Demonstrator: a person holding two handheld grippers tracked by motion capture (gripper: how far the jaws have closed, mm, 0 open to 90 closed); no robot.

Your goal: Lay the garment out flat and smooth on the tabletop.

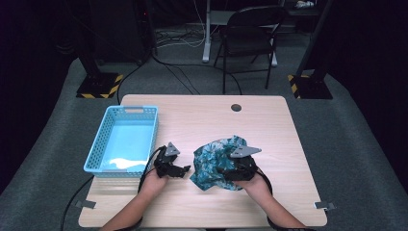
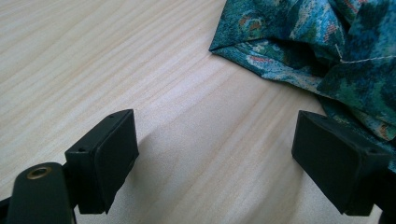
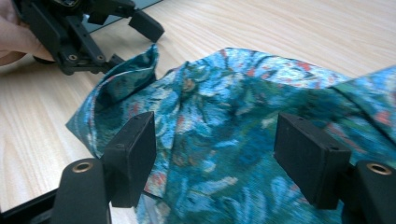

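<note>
Two grippers, jaws open, flank a crumpled teal cloth (image 1: 216,161) lying centre-frame on the surface: left gripper (image 1: 182,169) beside it, right gripper (image 1: 230,171) over it. Loose folds could slip from a shallow pinch.

- A light wooden desk (image 1: 202,120) with a round cable hole (image 1: 235,107) near its far edge.
- Grey carpeted floor (image 1: 346,144) around the desk.
- A black folding chair (image 1: 250,33) behind the desk.
- Two black stand bases with yellow-black hazard stripes (image 1: 99,85), (image 1: 310,86).
- Loose cables (image 1: 180,72) on the floor.
</note>
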